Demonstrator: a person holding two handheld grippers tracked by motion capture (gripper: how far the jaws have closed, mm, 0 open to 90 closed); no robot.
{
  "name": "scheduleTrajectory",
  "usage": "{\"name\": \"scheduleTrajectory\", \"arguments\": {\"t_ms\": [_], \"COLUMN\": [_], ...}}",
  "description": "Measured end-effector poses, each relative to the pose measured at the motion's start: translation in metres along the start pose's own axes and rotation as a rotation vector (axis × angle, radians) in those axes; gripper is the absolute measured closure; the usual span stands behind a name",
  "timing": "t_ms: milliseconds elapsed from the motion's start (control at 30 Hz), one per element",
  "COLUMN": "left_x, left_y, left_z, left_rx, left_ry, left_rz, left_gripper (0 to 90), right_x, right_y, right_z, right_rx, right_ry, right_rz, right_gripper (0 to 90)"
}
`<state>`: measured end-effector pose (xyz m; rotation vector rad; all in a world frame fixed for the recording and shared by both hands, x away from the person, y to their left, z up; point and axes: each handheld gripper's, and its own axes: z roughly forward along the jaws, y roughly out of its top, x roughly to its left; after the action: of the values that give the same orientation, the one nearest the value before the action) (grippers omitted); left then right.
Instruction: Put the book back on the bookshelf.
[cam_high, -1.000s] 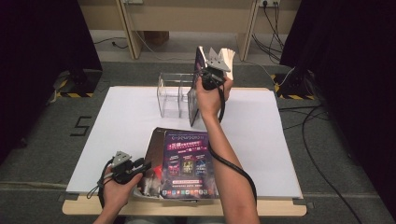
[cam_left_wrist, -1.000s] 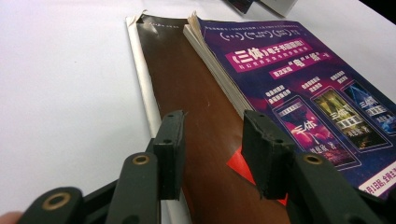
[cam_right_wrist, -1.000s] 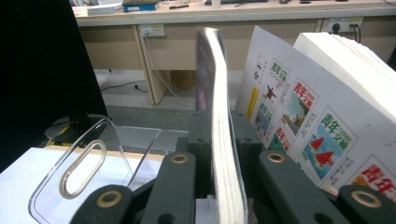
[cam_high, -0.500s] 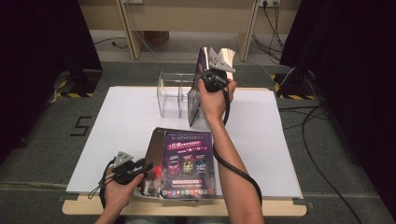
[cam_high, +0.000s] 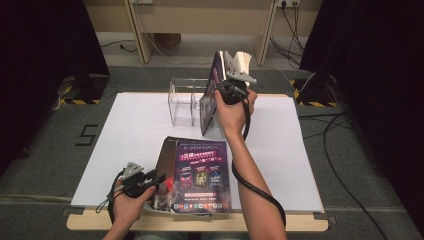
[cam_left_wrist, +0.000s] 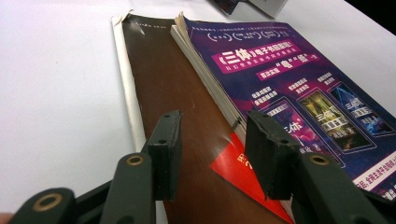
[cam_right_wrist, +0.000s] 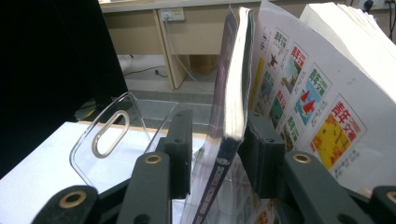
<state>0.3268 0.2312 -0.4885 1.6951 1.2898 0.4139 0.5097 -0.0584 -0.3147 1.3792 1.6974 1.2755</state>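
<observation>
Right jaws: your right gripper has just been opening; the pads flank the upright purple-covered book without pressing it.
Book position: it stands in the clear acrylic rack, long axis vertical.
Left jaws: your left gripper is parted and empty, over the flat brown-backed magazine.
Arm pose: your right arm is stretched forward and your left hand is low at the near edge of the white surface.

Even overhead light falls on the white table, with black curtains dim at both sides. Shadows are soft. The high view looks grainy; near the fingers, the close views blur.
</observation>
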Motion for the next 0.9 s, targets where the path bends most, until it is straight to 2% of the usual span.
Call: {"name": "scheduleTrajectory", "arguments": {"t_ms": [533, 767, 900], "left_x": [-0.004, -0.005, -0.006], "left_y": [0.002, 0.003, 0.002], "left_z": [0.002, 0.002, 0.003], "left_rx": [-0.003, -0.002, 0.000], "left_ry": [-0.015, -0.027, -0.040], "left_rz": [0.004, -0.012, -0.022], "left_gripper": [53.9, 52.0, 51.8], "right_x": [-0.003, -0.002, -0.004], "right_y": [-0.016, -0.021, -0.026], "right_z": [-0.016, -0.023, -0.028], "right_rx": [0.036, 0.059, 0.075], "right_ry": [0.014, 0.037, 0.051], "right_rz": [-0.002, 0.003, 0.024], "right_gripper": [64.1, 62.7, 61.8]}}
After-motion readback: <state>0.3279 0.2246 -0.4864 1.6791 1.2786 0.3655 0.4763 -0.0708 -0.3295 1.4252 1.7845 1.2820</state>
